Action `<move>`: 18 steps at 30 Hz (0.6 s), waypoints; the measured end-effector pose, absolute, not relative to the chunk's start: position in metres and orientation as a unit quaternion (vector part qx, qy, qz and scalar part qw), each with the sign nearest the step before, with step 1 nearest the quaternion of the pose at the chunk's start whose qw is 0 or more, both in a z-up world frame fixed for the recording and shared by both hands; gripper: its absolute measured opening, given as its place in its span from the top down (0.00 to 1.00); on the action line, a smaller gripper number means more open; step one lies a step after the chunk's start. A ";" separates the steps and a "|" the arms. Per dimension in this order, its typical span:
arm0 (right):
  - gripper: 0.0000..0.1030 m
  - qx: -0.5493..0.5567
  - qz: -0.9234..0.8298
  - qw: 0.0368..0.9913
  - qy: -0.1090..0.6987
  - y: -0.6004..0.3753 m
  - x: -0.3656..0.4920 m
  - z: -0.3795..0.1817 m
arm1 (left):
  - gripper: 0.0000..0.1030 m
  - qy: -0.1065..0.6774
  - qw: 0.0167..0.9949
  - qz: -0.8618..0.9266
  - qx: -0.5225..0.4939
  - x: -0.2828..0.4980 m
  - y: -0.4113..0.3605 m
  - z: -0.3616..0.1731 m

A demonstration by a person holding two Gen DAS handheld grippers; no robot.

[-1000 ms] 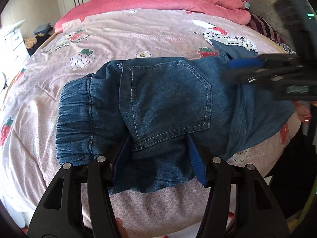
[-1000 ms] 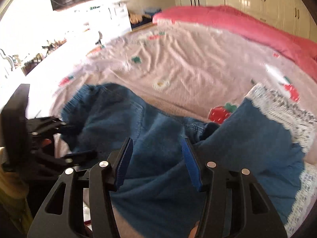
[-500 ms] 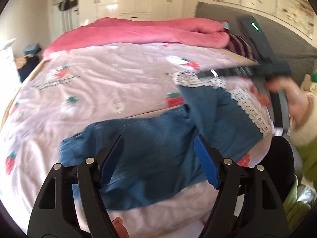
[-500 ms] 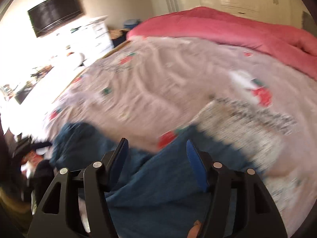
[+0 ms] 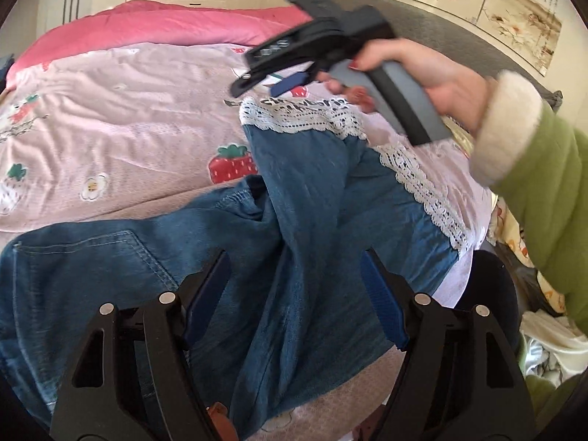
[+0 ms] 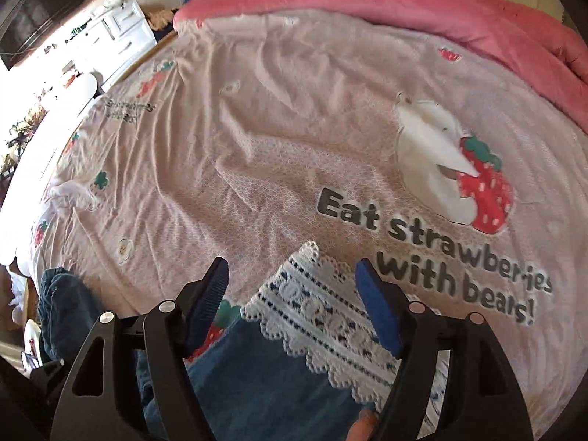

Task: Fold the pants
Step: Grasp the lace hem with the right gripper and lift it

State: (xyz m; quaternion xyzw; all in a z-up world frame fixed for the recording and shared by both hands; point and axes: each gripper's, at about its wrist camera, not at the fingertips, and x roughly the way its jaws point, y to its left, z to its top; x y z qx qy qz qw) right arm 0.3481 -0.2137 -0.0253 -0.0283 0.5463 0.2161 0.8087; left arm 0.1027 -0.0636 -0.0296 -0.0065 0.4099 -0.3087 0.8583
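Now looking from the left wrist: left gripper (image 5: 296, 294) hanging wide over the pants (image 5: 301, 257), jaws having just been opening, gripping nothing. Pants lying on the bed (image 5: 128, 132), legs spreading toward 1 o'clock. Right gripper (image 5: 272, 82) hovering at 12 o'clock.

Then looking from the right wrist: right gripper (image 6: 292, 308) also just opening, empty, framing the lace hem (image 6: 312, 312). Showing the printed words too. Probably getting ready for folding.

Left claw (image 5: 294, 294) gapes above denim pants (image 5: 294, 228) – right claw (image 5: 272, 81) hovers over lace hem (image 5: 294, 119).
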 end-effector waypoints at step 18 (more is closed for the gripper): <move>0.92 0.034 0.254 0.860 0.441 -0.293 0.264 0.058 | 0.57 0.414 0.844 -0.339 -0.041 0.107 -0.065 -0.040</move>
